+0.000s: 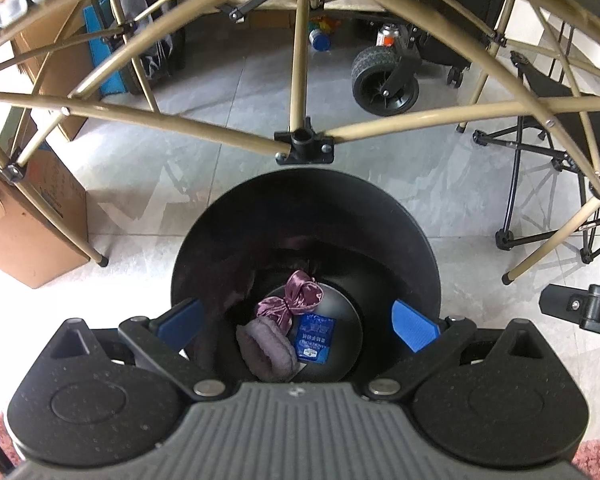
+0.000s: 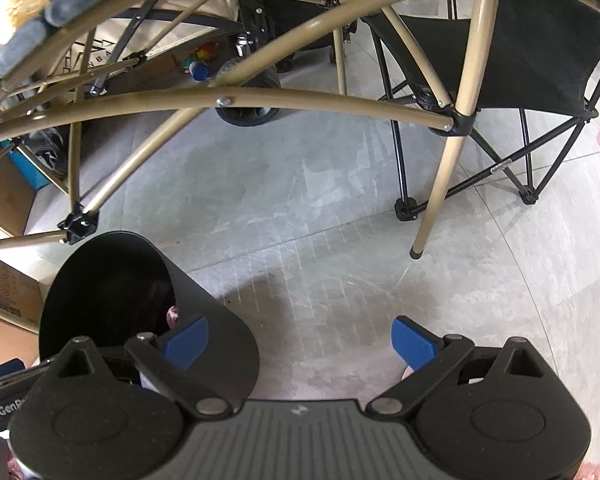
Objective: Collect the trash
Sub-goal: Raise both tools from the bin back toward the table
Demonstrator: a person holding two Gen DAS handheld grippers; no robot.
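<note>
Bin: a round black plastic waste bin (image 1: 305, 216) is standing on the pale grey tiled floor (image 1: 228, 92), just in front of the tan metal frame of a folding table (image 1: 300, 72). It is probably sitting there so that trash from the table above can be dropped straight down into it.

Contents: at the bin's bottom are lying a mauve satin bow (image 1: 296, 300), a grey fuzzy pad of soft fabric (image 1: 266, 350) and a small blue printed packet (image 1: 315, 336), the three touching one another. These look like trash already collected.

Left tool: the left gripper (image 1: 296, 322) is hovering directly over the bin's mouth, looking down into it. Its blue-padded fingers (image 1: 414, 326) are spread wide with nothing between them, which suits a tool that has let something go above the opening.

Right tool: the right gripper (image 2: 300, 340) is hanging to the right of the bin, over bare floor. Its blue fingers (image 2: 414, 344) are likewise parted and carrying nothing. In its view the bin (image 2: 216, 320) is showing at the near left, with a bit of the mauve bow (image 2: 173, 316) peeping over the rim.

Surroundings: a black fabric folding chair (image 2: 540, 48) is standing at the far right, a black rubber wheel (image 1: 384, 80) at the far centre, and a brown cardboard box (image 1: 32, 216) at the left.

Progress: some trash is lying in the bin; whether more is waiting on the table cannot be told, since its top is out of view.
</note>
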